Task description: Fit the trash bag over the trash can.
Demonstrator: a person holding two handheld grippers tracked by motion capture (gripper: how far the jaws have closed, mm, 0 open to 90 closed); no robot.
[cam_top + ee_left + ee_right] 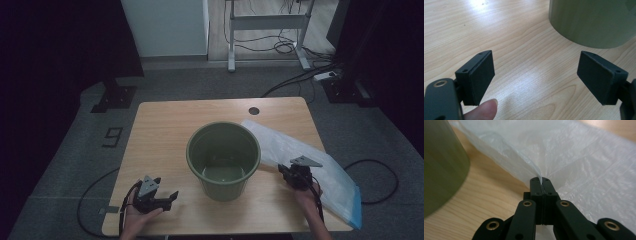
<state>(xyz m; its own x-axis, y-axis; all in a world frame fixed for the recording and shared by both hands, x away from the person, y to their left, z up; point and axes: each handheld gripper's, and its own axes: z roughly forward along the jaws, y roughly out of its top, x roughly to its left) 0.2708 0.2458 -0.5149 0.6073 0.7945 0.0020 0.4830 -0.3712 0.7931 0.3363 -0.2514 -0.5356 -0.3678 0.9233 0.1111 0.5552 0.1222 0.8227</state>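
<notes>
In the high view, a round olive-green plastic bin (223,159) stands upright and empty at the middle of the pale wooden surface (165,125), and a thin translucent white plastic bag (305,160) with a blue edge lies flat to its right, reaching the right near corner. The right hand-held gripper (286,171) sits at the bag's near left edge, just beside the bin; the left hand-held gripper (172,197) rests low at the near left, apart from the bin. In the left gripper view, its jaws stand wide with nothing but bare wood between them, the bin's wall (596,22) off to the far right. In the right gripper view, the jaws are pinched together on a raised fold of the bag (579,157), which tents up at the tips. The film looks light, limp and slippery, likely to slide or tear, so an edge fold is the sensible hold.
</notes>
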